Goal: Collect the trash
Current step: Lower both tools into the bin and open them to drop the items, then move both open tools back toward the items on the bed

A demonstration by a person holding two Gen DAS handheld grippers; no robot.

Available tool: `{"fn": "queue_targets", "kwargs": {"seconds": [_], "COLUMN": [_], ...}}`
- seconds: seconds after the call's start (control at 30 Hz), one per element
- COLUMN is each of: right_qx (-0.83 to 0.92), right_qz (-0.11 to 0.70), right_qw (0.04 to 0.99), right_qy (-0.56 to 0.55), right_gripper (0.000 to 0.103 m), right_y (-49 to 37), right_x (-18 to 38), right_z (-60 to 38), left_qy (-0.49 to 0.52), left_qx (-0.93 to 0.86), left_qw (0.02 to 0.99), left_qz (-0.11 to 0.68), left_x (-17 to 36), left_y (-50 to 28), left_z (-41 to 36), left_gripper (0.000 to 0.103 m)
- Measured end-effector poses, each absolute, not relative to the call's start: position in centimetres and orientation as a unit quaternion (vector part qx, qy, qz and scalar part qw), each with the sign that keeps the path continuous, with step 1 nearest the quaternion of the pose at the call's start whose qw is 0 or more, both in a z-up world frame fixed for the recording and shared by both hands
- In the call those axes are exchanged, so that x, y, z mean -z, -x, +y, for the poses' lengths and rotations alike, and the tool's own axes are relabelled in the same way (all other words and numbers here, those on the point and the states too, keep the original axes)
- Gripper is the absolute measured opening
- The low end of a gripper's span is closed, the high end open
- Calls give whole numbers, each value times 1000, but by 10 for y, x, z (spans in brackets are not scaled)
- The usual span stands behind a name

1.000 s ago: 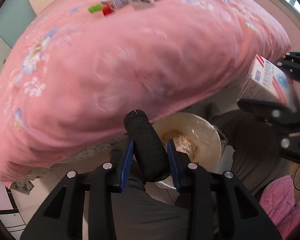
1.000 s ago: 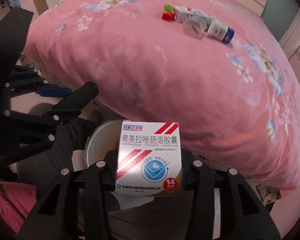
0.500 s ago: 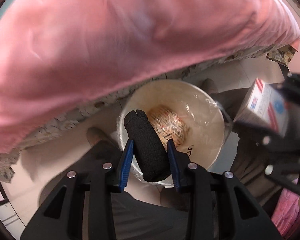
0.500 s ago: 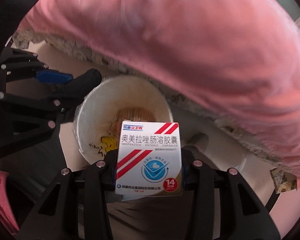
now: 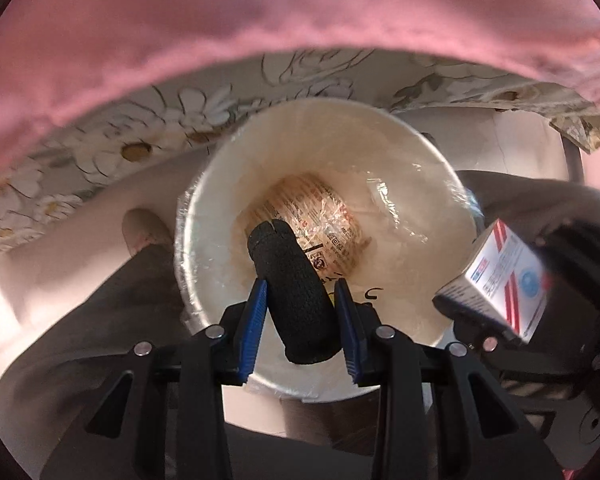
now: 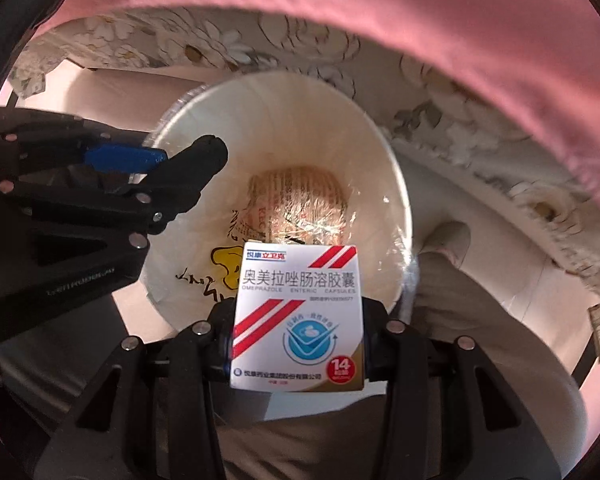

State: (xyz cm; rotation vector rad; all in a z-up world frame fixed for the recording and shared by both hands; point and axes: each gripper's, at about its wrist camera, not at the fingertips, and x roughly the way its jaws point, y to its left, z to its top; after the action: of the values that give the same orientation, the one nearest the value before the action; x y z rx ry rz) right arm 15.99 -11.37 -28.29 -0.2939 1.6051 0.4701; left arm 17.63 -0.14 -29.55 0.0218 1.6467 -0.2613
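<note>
the left gripper [image 5: 300,320] pinches a black foam cylinder [image 5: 296,292] between its blue pads [image 5: 254,332], the cylinder's far end poking out over the open mouth of a white paper bucket [image 5: 420,184]. the bucket is lined with clear film, and a crumpled printed wrapper [image 5: 320,220] lies at its bottom. the right gripper [image 6: 298,344] is clamped on a white medicine box [image 6: 298,316] with red stripes and a blue round logo, held upright above the near rim of the bucket [image 6: 384,152]. in the left wrist view the box [image 5: 500,280] is at the right, just outside the rim. a pink quilt [image 5: 260,32] overhangs a floral sheet [image 5: 140,128] on the far side.
</note>
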Motion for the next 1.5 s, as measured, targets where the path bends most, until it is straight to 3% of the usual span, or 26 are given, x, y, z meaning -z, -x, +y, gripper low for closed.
{"fn": "queue_targets", "kwargs": {"seconds": [0.57,1.07,1.2,1.5], "right_qx": [-172,-166,-160,-159], "right_qz": [769,775,777,770], "right_qw": [612,603,601,608], "right_qy": [64,92,98,105], "right_gripper": [45,45,56,57], "right_y": [-183,-186,-186,-185], "right_x": [363,384,393,389], "right_z": [-121,-110,-111,-109], "left_qy": [54,92,107,114], "left_qx": [105,103,98,96], "left_qw": [608,572,567,565], "left_qz": [785,808,811,811], "left_x": [372,404,408,407], "left_y": [-187,-193,-196,-197], "left_z": [0,0,2,2], "left_gripper": [37,41,48,52]}}
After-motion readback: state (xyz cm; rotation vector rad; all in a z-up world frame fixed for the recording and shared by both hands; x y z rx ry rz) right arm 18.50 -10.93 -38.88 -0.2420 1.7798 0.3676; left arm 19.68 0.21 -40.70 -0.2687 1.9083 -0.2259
